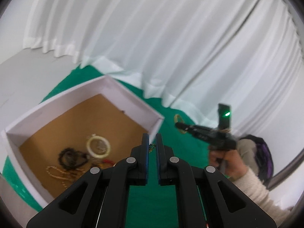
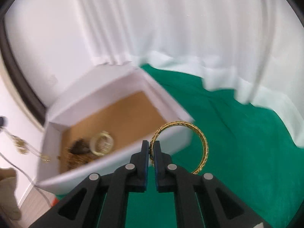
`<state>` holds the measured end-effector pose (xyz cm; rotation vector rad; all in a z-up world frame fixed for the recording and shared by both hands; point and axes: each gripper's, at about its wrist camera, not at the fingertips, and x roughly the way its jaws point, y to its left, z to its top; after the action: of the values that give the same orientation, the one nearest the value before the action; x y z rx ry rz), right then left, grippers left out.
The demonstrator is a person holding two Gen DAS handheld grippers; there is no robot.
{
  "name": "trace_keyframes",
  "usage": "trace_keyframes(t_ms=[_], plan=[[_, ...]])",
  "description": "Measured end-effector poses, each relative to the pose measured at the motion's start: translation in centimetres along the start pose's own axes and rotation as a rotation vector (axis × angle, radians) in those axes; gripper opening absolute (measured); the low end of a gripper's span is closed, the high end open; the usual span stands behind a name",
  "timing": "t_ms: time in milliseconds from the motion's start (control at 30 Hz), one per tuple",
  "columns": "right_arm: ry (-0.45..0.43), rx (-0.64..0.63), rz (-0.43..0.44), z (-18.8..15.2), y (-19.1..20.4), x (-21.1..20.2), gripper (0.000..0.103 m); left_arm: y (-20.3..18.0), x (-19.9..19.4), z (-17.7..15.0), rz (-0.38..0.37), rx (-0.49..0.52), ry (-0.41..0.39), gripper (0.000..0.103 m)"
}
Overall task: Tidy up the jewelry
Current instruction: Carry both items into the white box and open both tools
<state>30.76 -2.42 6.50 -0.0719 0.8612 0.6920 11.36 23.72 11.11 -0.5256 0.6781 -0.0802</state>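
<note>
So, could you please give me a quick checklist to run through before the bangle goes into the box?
1. Right gripper shut on the gold bangle: ok.
2. Grip security: not ok; the pads pinch only the thin rim at one spot and most of the ring hangs free.
3. White box open on top: ok.
4. Free floor inside the box: ok; bare brown patch behind the cream bangle and dark beads.
5. Left gripper clear of the path: cannot tell; it is shut near the box's corner.
6. Left gripper's load: cannot tell; something small shows between its tips.
</note>
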Motion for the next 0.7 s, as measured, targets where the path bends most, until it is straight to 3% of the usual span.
trace_keyframes(t_ms=[200, 367, 467, 533, 600, 633, 700], plan=[[0.07, -0.095, 0.038, 0.7, 6.0, 6.5, 0.005, 4.2, 3.3, -2.4, 0.062, -0.044, 0.091, 0.004], [0.203, -0.155, 0.018, -0.1, 9.2, 13.5, 0.005, 7.2, 7.1, -4.5, 0.144, -0.066, 0.16, 0.004], [0.274, -0.176, -0.004, -1.2, 9.9, 15.5, 0.008, 7.9, 8.4, -5.3, 0.22, -0.029, 0.176, 0.006], [0.288, -0.179, -0.016, -1.5, 10.0, 15.7, 0.013, 7.8, 8.5, -5.7, 0.281, 0.005, 0.168, 0.017], [0.276, -0.168, -0.014, -1.5, 9.9, 14.9, 0.052, 7.6, 8.2, -5.9, 0.337, 0.028, 0.142, 0.061], [0.267, -0.159, -0.015, -1.3, 9.8, 14.5, 0.057, 7.5, 8.0, -6.0, 0.363, 0.037, 0.122, 0.075], [0.239, -0.147, -0.027, -1.0, 9.9, 13.2, 0.058, 6.7, 7.4, -6.1, 0.438, 0.079, 0.066, 0.081]])
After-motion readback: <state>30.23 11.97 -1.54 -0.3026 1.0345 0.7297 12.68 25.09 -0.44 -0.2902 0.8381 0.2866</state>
